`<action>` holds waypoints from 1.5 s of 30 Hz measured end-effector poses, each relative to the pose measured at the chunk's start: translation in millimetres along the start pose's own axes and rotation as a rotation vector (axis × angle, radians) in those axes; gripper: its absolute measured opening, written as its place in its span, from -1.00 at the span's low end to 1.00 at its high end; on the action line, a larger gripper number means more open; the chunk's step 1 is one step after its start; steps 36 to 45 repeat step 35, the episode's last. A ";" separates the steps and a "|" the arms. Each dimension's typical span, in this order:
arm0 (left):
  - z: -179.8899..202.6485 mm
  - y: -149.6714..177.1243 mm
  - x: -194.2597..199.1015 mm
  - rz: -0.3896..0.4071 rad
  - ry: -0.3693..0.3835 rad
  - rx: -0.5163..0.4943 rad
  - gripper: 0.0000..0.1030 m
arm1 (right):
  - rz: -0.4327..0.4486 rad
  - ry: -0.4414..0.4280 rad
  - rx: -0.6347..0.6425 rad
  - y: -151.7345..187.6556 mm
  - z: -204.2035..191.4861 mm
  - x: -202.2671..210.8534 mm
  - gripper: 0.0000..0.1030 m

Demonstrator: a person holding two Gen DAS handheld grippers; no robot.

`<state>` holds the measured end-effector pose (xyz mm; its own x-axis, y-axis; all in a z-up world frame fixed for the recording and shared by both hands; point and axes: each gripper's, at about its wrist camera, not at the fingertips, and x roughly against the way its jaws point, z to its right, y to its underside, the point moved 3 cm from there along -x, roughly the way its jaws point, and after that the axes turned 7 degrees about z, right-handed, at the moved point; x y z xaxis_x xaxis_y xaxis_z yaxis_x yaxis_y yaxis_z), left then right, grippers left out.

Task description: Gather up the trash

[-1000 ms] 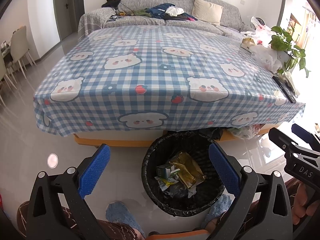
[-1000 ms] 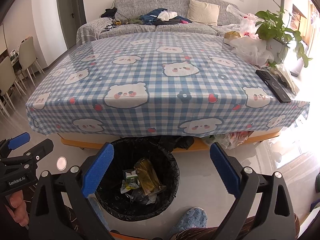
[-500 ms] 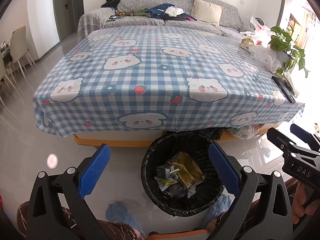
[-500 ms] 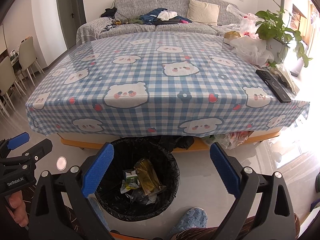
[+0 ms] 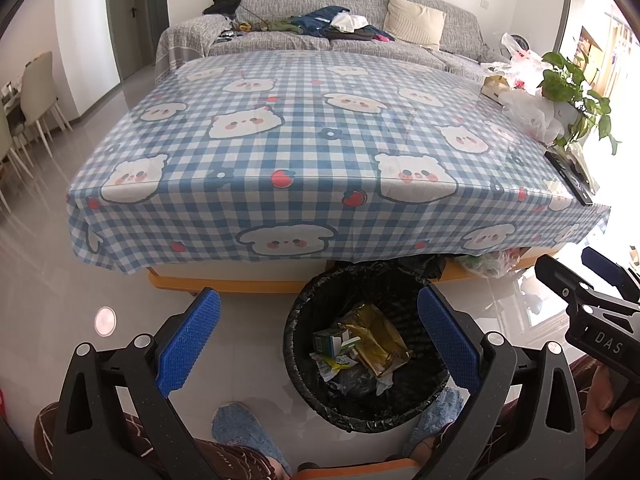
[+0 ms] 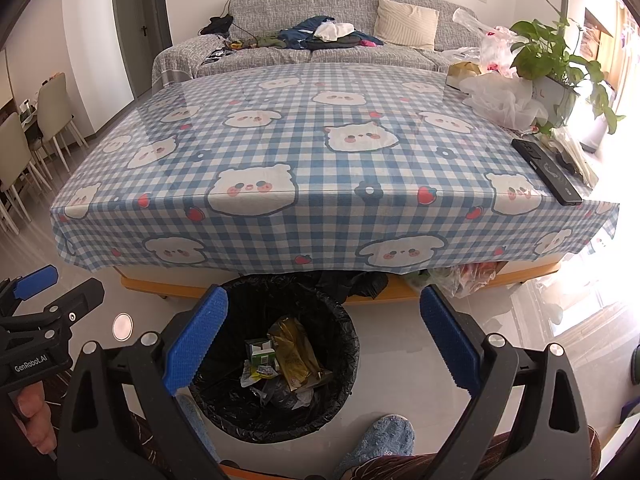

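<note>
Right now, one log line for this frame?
left gripper: open, empty | right gripper: open, empty | trash bin: floor, holds wrappers | table centre: no trash

Daylight enters strongly from the right side in both views, overexposing the area past the table's right edge. The glossy floor [image 5: 60, 280] carries window glare at lower right and one small round reflection at left. The tablecloth [image 6: 320, 152] shows a soft sheen toward its far edge. The bin [image 5: 364, 344] interior is dark but legible. Focus is sharp throughout. Fisheye distortion bows the table edges; black vignette fills all corners.
</note>
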<state>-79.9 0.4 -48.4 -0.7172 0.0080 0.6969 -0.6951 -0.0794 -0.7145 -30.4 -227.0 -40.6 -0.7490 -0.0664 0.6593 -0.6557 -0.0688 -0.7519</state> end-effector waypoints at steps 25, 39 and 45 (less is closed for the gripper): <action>0.2 1.8 -4.8 -0.024 0.008 -0.013 0.88 | 0.001 0.002 0.000 -0.5 0.3 -0.7 0.81; -1.6 0.4 -4.6 -0.022 0.010 -0.002 0.88 | 0.000 0.001 0.001 -0.1 -0.1 -0.1 0.81; -1.6 0.4 -4.6 -0.022 0.010 -0.002 0.88 | 0.000 0.001 0.001 -0.1 -0.1 -0.1 0.81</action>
